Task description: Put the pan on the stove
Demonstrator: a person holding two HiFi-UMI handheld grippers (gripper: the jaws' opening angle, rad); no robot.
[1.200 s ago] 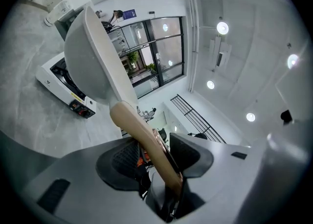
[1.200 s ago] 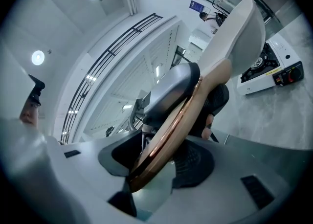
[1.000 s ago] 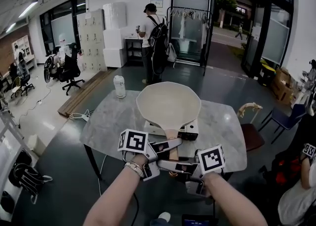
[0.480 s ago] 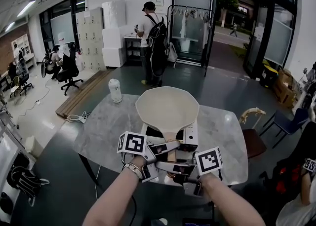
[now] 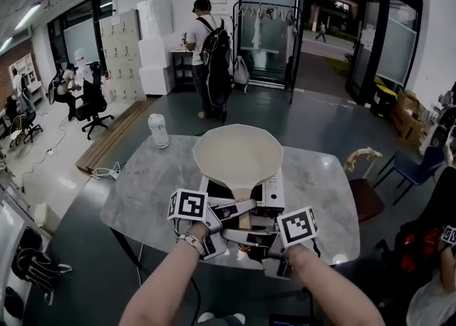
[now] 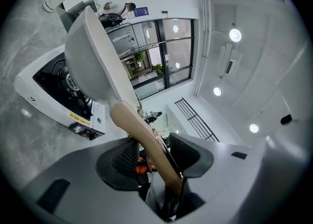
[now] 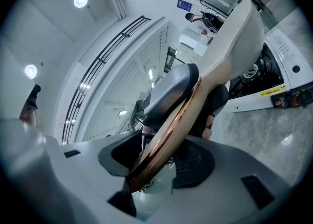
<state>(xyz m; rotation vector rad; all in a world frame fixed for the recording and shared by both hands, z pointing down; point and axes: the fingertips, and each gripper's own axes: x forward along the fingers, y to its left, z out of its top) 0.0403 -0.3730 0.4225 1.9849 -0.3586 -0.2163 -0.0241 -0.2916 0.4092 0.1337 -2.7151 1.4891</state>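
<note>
A cream pan (image 5: 239, 155) with a wooden handle (image 5: 244, 207) hangs tilted over the white tabletop stove (image 5: 273, 193). Whether it touches the burner I cannot tell. Both grippers are shut on the handle. My left gripper (image 5: 235, 211) grips it nearer the bowl, and my right gripper (image 5: 249, 237) holds the handle's end. In the left gripper view the handle (image 6: 142, 135) runs between the pads of the left gripper (image 6: 151, 155) up to the pan (image 6: 90, 56) above the stove's black burner (image 6: 63, 83). The right gripper view has the handle (image 7: 178, 120) clamped in the right gripper (image 7: 164, 157), with the pan (image 7: 234, 37) beside the stove (image 7: 281, 83).
The stove sits mid-way on a grey marble table (image 5: 142, 189). A white canister (image 5: 158, 131) stands at the table's far left corner. A chair (image 5: 365, 193) is at the table's right side. A person with a backpack (image 5: 210, 54) stands beyond, near a clothes rack (image 5: 267, 33).
Both grippers keep their hold on the handle. More of the stove's black top now shows in front of the pan. The head view has shifted a little.
</note>
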